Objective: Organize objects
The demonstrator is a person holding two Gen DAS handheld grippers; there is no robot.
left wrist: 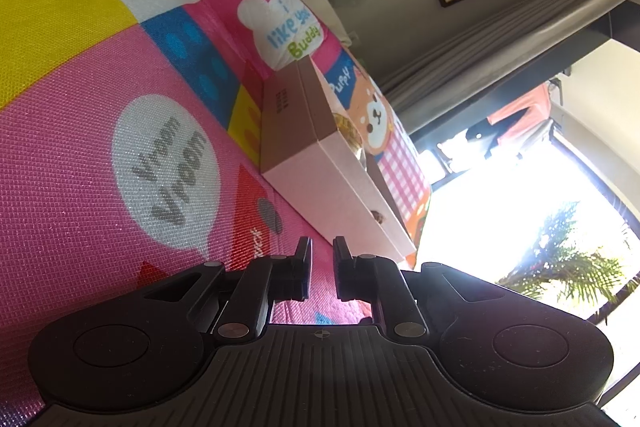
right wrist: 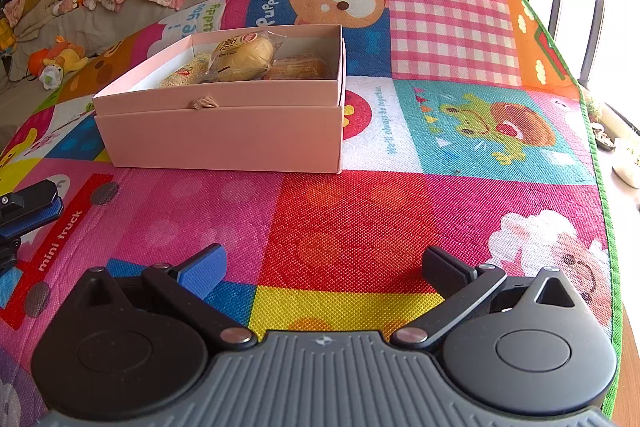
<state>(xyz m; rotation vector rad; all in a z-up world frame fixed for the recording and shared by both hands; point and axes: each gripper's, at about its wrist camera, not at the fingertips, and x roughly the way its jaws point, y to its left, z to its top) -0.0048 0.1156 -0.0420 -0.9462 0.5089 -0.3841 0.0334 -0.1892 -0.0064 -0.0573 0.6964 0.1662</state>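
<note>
On the bright woven cartoon play mat (right wrist: 360, 219), the shallow pink cardboard box (right wrist: 224, 135) sits nested in its lid, already holding a round bun in clear crinkly wrap (right wrist: 244, 57) and flatter wrapped snacks (right wrist: 300, 67). Your right hand-held gripper (right wrist: 324, 267) hangs released, jaws spread wide, well short of the box and holding nothing. Your left hand-held gripper (left wrist: 322, 267) is tilted sideways near the box's corner, nearly clenched on nothing. The packing looks done; I judge the next move is finding anything loose, or freeing the lid, whose smooth thin walls need a gentle pinch.
</note>
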